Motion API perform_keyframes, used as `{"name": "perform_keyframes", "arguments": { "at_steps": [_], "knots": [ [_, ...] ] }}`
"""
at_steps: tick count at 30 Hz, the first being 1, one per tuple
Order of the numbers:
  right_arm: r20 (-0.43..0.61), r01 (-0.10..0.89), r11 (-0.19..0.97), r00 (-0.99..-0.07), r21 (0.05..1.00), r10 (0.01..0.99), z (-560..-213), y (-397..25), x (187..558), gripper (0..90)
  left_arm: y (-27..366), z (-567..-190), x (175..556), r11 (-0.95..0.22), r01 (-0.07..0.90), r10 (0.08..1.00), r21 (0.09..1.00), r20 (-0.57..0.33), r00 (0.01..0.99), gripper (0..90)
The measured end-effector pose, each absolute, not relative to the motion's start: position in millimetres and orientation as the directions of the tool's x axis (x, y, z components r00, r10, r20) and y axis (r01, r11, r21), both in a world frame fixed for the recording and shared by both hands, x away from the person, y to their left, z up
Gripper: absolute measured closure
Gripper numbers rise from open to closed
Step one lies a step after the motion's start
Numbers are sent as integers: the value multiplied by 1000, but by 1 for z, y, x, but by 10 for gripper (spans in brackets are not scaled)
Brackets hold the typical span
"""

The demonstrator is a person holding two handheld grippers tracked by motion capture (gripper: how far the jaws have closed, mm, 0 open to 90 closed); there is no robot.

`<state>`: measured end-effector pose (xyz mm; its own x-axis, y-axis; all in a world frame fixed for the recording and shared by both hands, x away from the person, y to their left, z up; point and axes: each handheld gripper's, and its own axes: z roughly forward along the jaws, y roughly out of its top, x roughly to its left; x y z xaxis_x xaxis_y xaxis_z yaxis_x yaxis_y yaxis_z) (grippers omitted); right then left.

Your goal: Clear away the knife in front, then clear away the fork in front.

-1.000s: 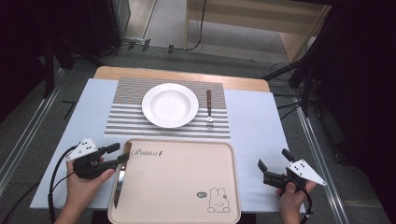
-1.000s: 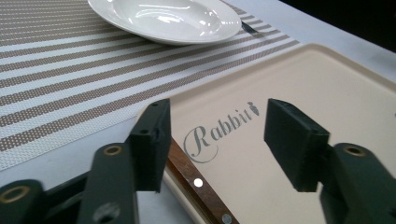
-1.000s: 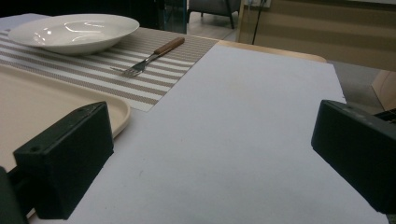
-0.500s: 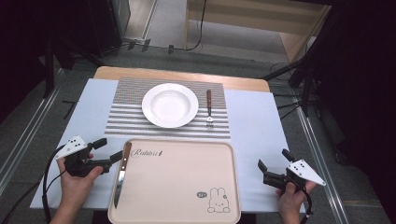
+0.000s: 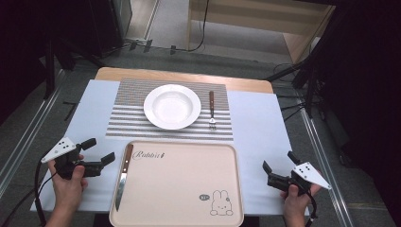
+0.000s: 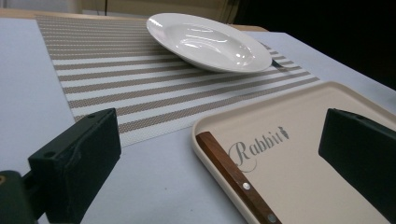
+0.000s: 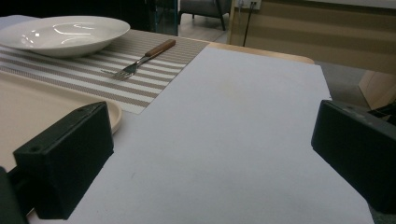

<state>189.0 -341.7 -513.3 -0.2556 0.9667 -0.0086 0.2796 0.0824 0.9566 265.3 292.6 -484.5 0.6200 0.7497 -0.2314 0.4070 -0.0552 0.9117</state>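
Your left gripper (image 5: pixel 100 150) has pulled back off the knife (image 5: pixel 122 176) and away to the left since the earlier frames, so the knife now lies alone in the tray (image 5: pixel 189 189), along its left edge, wooden handle toward the placemat (image 5: pixel 137 123), blade toward you. Your jaws on that side stand wide, nothing between them; in the left gripper view the knife handle (image 6: pixel 236 179) sits ahead in the gap between the two jaws, nearer the right one, and the tray rim (image 6: pixel 205 122) runs across just in front. That spread reads as a release, or room kept for a fresh approach; I judge the knife is parked there because the tray is the drop spot. Your right gripper (image 5: pixel 279 166) holds low at the tray's right side, jaws also wide and empty, well apart from everything. In the right gripper view the fork (image 7: pixel 140 58) lies far ahead toward the left jaw, on the placemat beside the plate (image 7: pixel 60 32), tines toward you, so it looks like the next pick. The tray corner (image 7: pixel 109 114) sits just beside your right gripper's left jaw, touching nothing.
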Motion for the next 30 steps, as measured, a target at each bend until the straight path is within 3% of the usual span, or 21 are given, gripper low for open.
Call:
{"name": "perform_keyframes", "arguments": {
  "at_steps": [12,30],
  "knots": [
    [28,292,54,-269,955,963,-511,-343,190,0,302,-487,264,-69,385,760,920,-202,618,0],
    [-1,272,98,-335,957,942,-488,-312,197,0,303,-491,262,-116,349,753,930,-147,642,0]
  ]
}}
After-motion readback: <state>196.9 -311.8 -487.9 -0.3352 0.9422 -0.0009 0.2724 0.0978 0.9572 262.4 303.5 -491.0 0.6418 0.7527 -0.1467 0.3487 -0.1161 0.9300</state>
